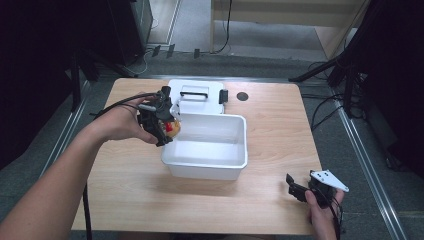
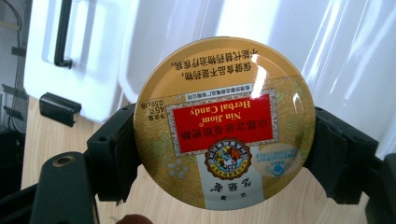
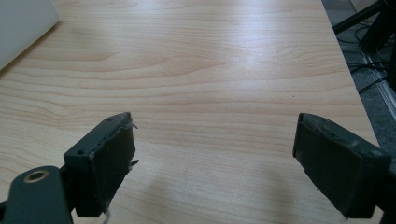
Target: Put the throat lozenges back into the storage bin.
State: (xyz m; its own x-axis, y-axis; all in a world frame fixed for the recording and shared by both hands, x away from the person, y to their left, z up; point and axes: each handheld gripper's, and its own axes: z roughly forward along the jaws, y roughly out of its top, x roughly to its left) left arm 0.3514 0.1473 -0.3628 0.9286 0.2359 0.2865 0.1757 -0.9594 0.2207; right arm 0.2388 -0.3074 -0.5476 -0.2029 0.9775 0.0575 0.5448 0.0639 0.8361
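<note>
While clamped in L tool (image 2: 224, 154), candy tin (image 2: 223, 122) prob. over bin (image 1: 235, 162) edge.

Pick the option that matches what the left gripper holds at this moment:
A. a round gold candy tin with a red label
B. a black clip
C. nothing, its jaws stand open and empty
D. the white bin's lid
A: in the left gripper view the left gripper has its jaws clamped on either side of the round gold candy tin, with the white bin right beside it.
</note>
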